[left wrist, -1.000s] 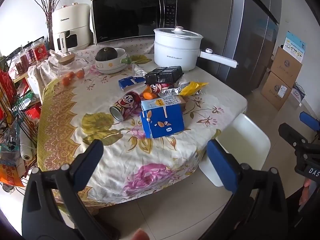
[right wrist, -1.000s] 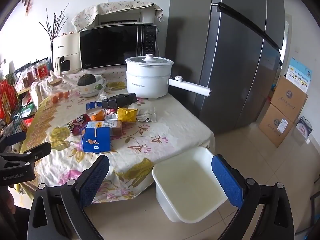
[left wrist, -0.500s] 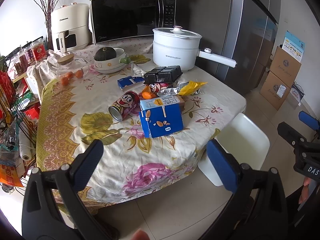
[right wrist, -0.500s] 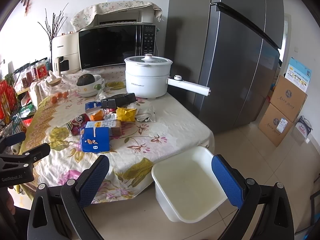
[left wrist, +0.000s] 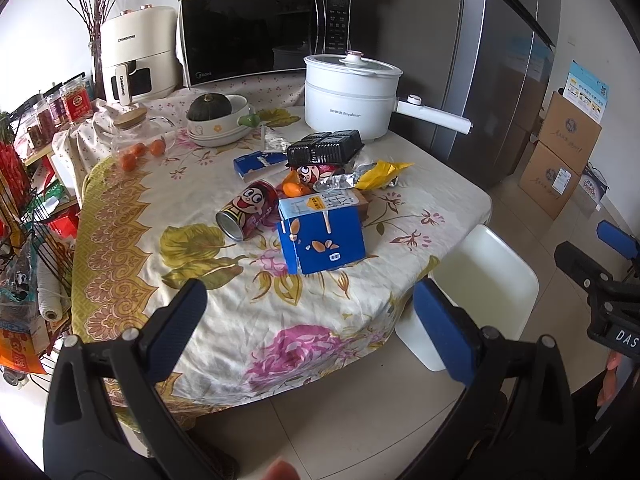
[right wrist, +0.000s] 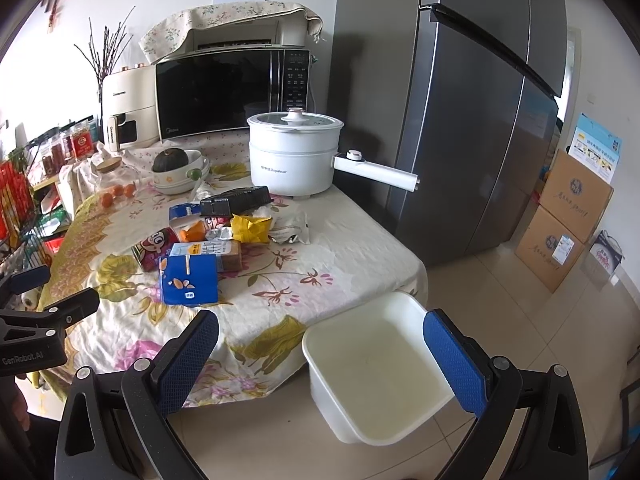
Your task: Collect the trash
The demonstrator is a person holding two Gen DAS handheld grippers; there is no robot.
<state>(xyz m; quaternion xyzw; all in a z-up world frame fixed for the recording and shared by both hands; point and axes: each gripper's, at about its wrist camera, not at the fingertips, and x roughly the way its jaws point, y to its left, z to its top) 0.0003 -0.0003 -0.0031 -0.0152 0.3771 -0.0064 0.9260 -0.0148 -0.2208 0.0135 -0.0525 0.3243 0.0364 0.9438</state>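
Observation:
Trash lies mid-table on a floral cloth: a blue carton [left wrist: 322, 238] [right wrist: 189, 279], a red cartoon can [left wrist: 248, 215] on its side, a black plastic tray [left wrist: 325, 148] [right wrist: 236, 200], a yellow wrapper [left wrist: 380, 174] [right wrist: 251, 228] and foil scraps. A white bin [right wrist: 376, 368] [left wrist: 486, 284] stands empty on the floor by the table's right corner. My left gripper [left wrist: 310, 320] is open and empty, short of the table's front edge. My right gripper [right wrist: 320, 350] is open and empty, above the bin's near rim.
At the back of the table [left wrist: 132, 240] stand a white pot [left wrist: 350, 94] with a long handle, a microwave [left wrist: 264, 36], an air fryer [left wrist: 136, 54], a bowl with a squash [left wrist: 218, 116] and a jar of oranges. A fridge [right wrist: 460, 112] and cardboard boxes [right wrist: 568, 216] stand at the right. A cluttered rack stands at the left.
Both views have shifted only slightly. Both grippers stay open and nothing on the table has moved.

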